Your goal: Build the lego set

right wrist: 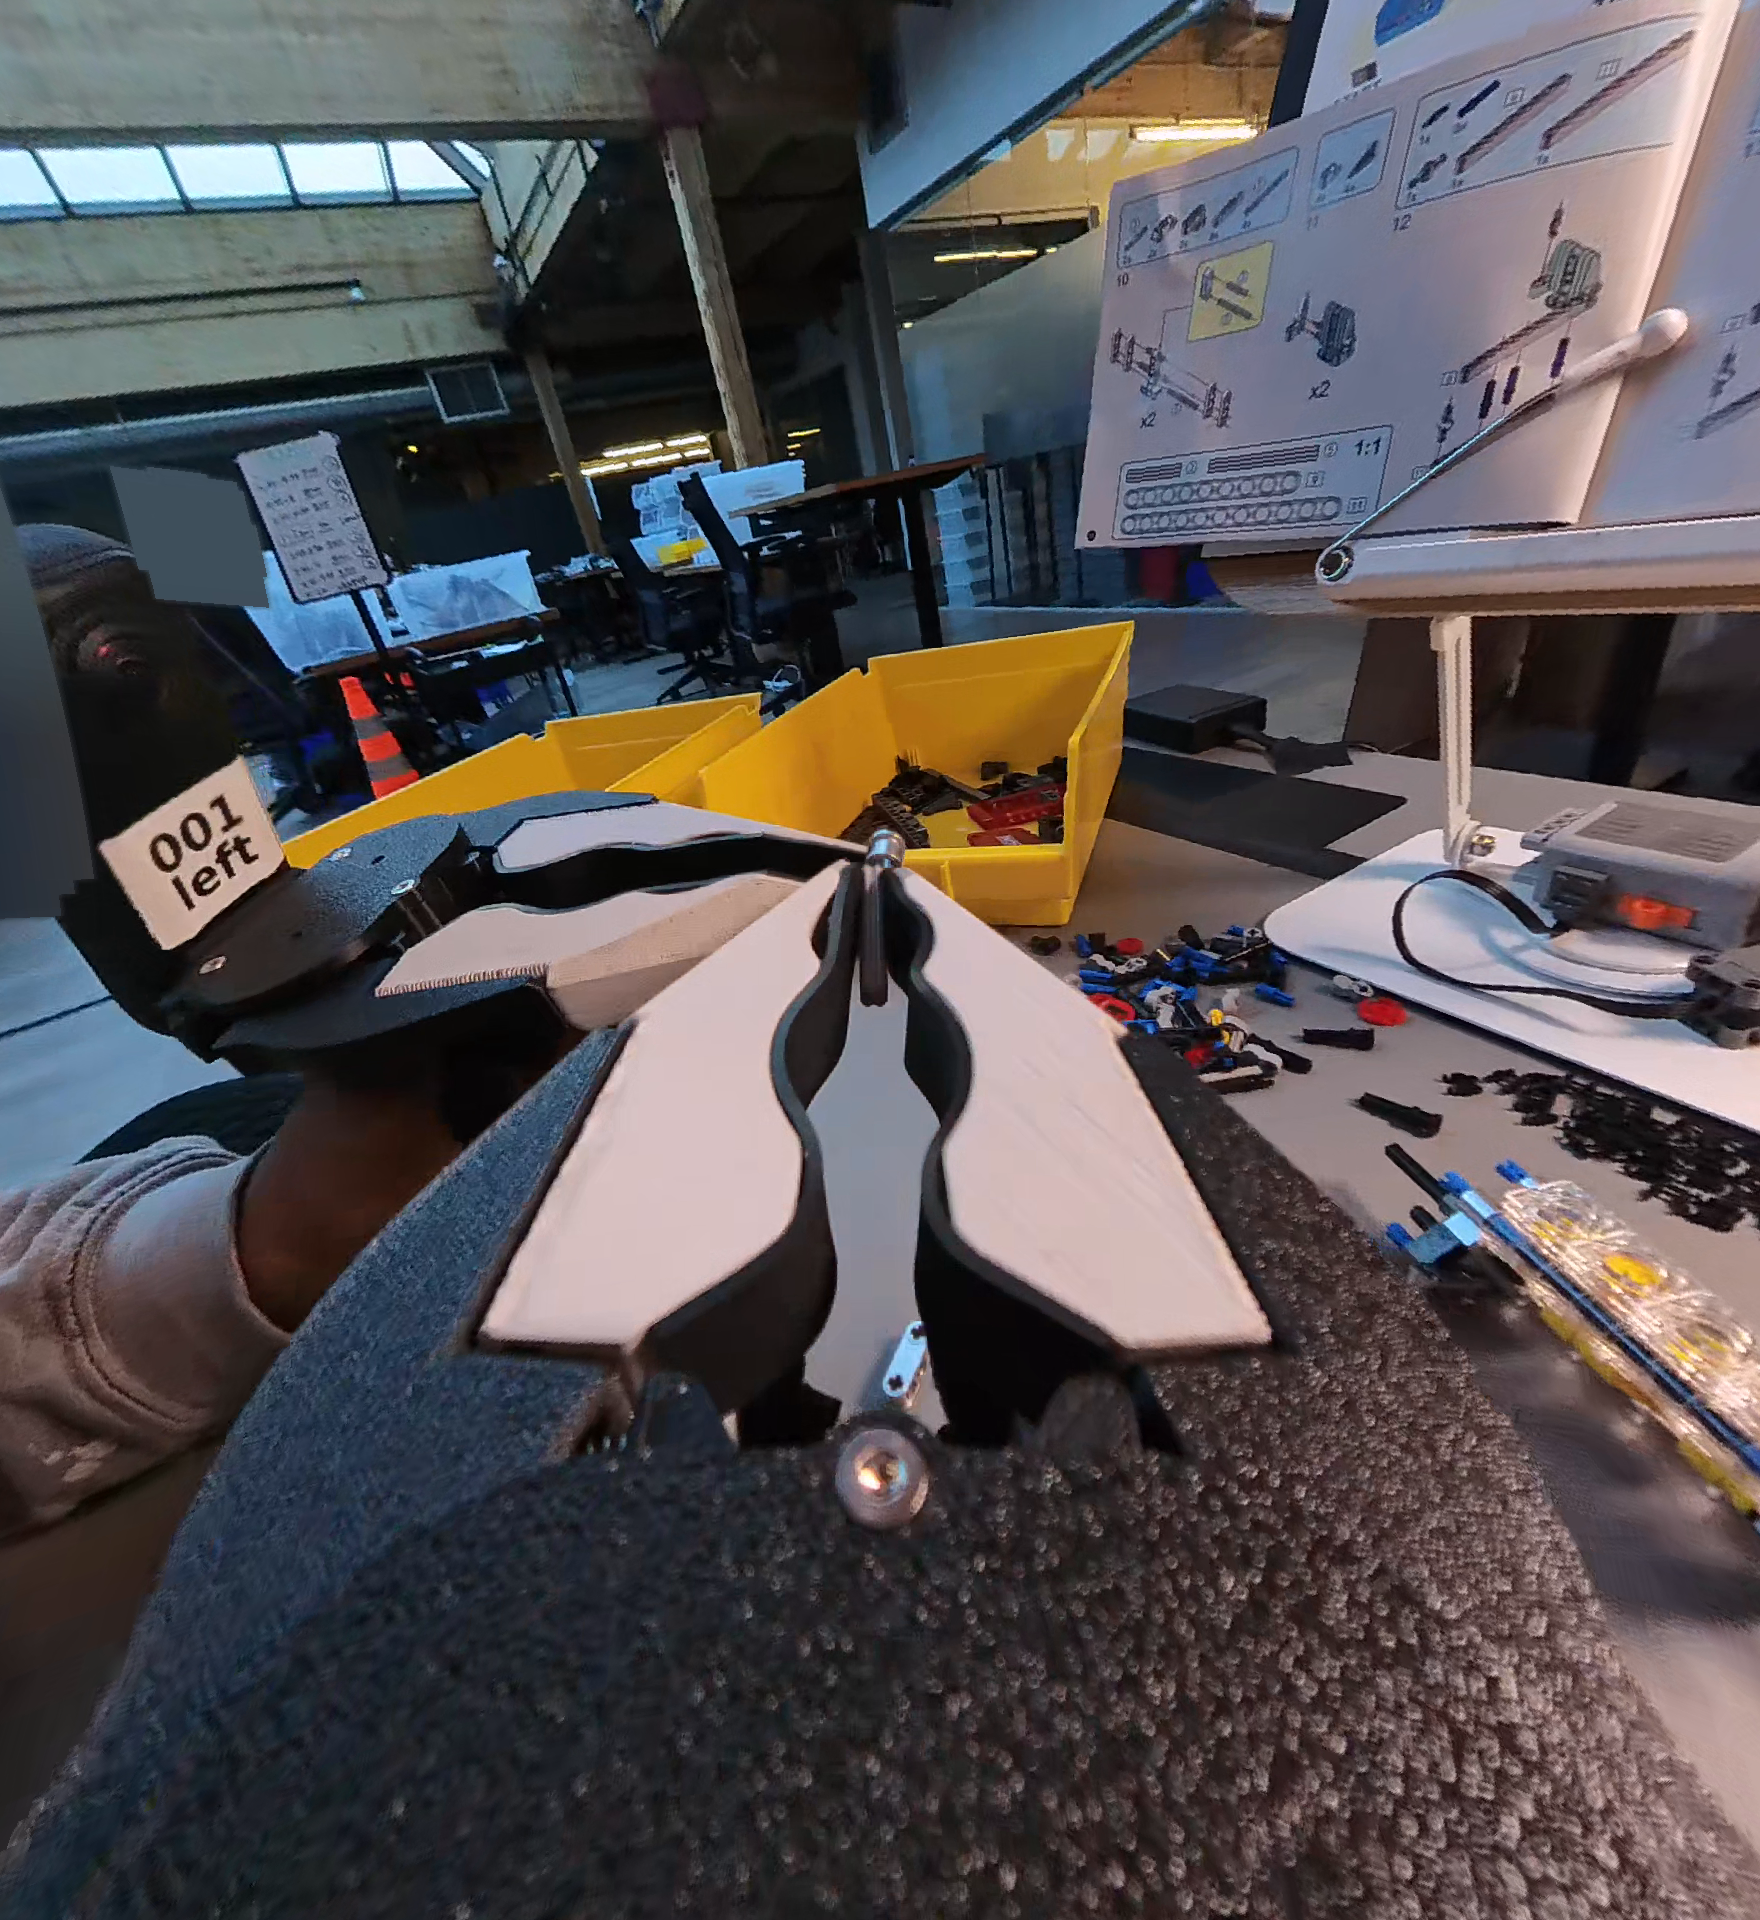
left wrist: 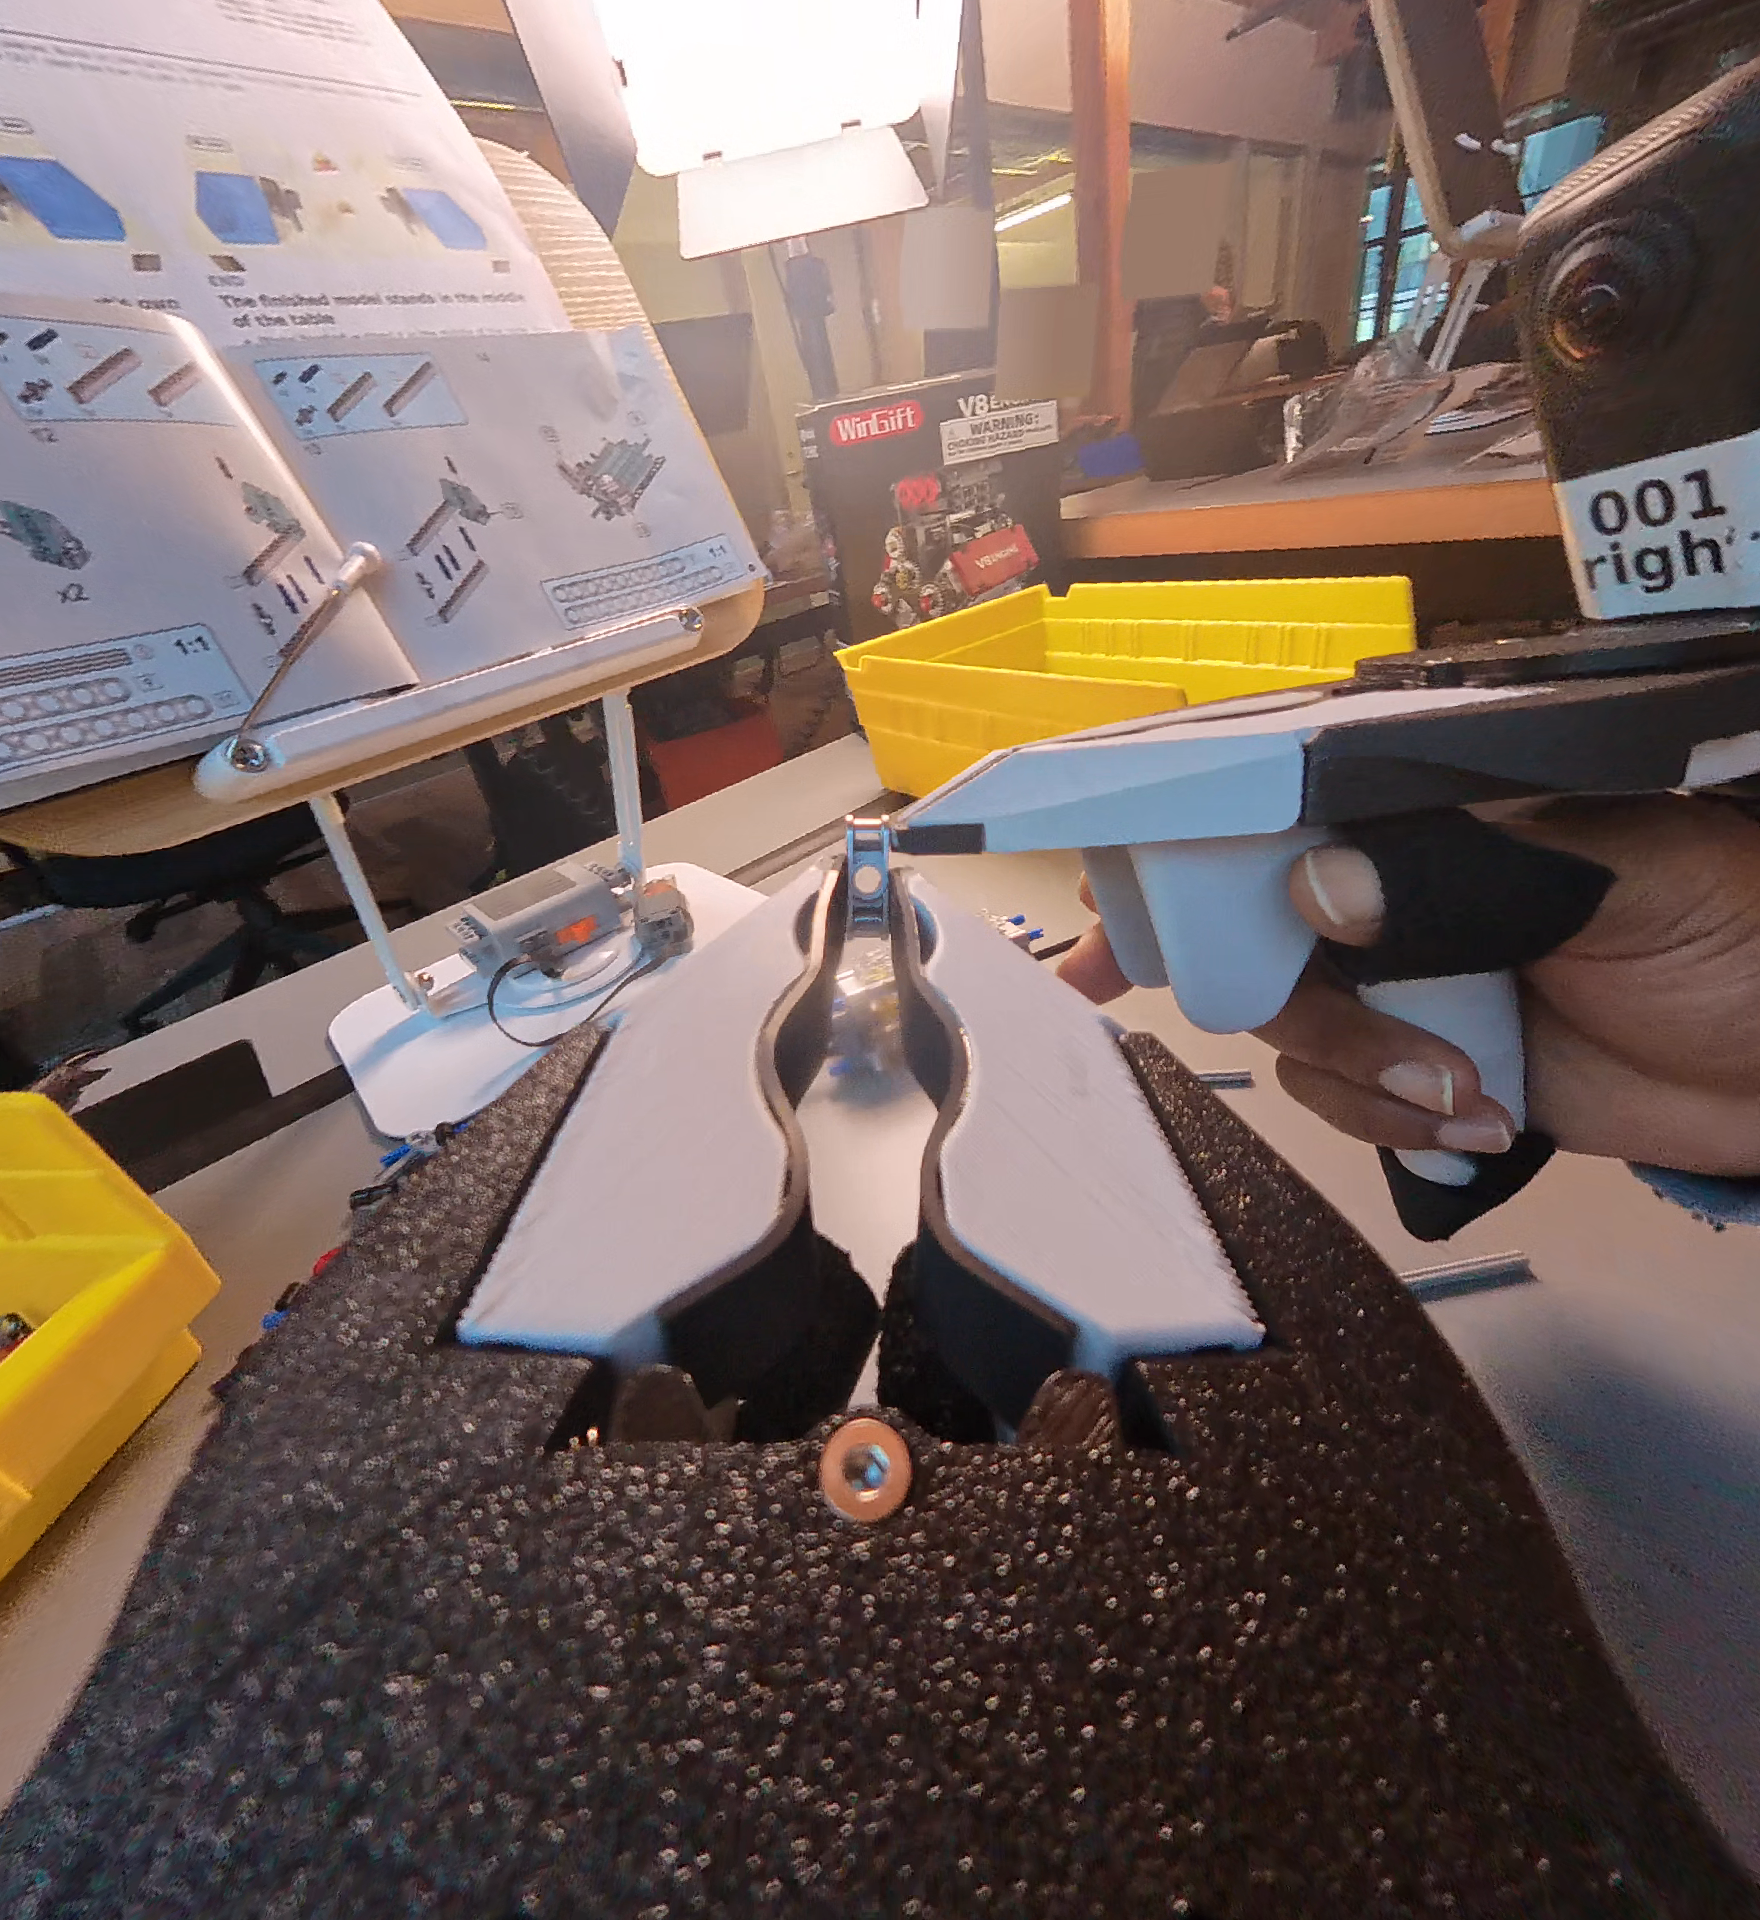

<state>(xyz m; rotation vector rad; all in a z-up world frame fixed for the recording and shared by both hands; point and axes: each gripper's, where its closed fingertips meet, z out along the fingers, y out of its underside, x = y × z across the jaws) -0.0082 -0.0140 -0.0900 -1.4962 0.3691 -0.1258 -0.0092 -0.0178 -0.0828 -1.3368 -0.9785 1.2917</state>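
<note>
The left hand-held gripper [left wrist: 868,883] is clenched on a small silvery metal piece [left wrist: 865,868], which sticks up just past its fingertips. The right hand-held gripper [right wrist: 874,914] is clenched on a thin dark pin [right wrist: 872,961]; its tips meet the silvery piece from the side, so the two grippers touch at that point above the bench [right wrist: 1146,894]. A hand [left wrist: 1624,997] grips the right tool's white handle.

Behind the tips, seen from the right wrist, stands a yellow bin [right wrist: 1001,717] with a loose heap of black and red building parts lying in its bottom. A second yellow bin [right wrist: 637,743] sits beside it to the left; its contents are hidden. In the left wrist view another yellow bin [left wrist: 45,1278] at the near left corner holds a few small dark parts, and a yellow bin [left wrist: 1115,675] farther back shows only its walls and dividers.

Loose blue, black and red pins [right wrist: 1198,987] lie scattered on the bench beside a grey motor box [right wrist: 1676,873] with a black cable, which rests on the white base of a stand carrying an open instruction booklet [right wrist: 1375,343]. A clear bag [right wrist: 1665,1340] of yellow and blue parts lies near the right edge.
</note>
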